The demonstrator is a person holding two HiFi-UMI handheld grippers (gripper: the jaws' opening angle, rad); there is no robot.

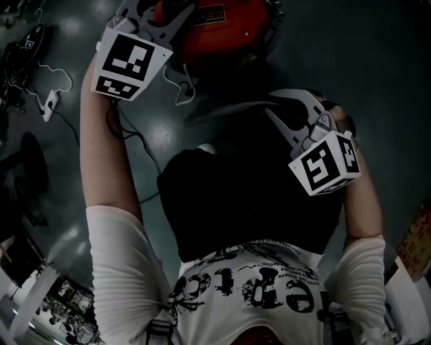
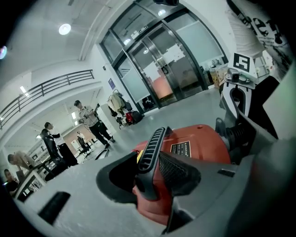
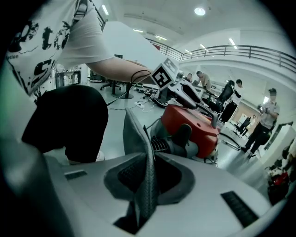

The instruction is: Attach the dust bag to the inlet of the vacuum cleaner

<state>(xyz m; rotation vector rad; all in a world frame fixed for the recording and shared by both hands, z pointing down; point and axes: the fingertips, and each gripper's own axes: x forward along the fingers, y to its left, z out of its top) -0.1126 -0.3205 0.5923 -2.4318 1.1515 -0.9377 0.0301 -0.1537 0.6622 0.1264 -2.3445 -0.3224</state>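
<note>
The red vacuum cleaner (image 1: 219, 23) stands on the grey floor ahead of me. My left gripper (image 2: 155, 162) is shut on its black ribbed handle (image 2: 149, 155), which runs up between the jaws. My right gripper (image 3: 147, 178) is shut on an edge of the grey dust bag (image 3: 135, 132). The bag's fabric rises from the jaws toward the corrugated inlet (image 3: 159, 144) on the vacuum's (image 3: 192, 122) near side. In the head view the left gripper (image 1: 158, 20) sits at the vacuum's top. There the right gripper (image 1: 296, 114) is lower right, with the bag (image 1: 229, 111) stretched between it and the vacuum.
A white power strip (image 1: 48, 104) and loose cables lie on the floor to the left, beside a dark chair (image 1: 27, 168). Several people (image 2: 92, 122) stand far off near glass doors (image 2: 171, 65). My dark trouser legs (image 1: 249, 195) fill the space below the vacuum.
</note>
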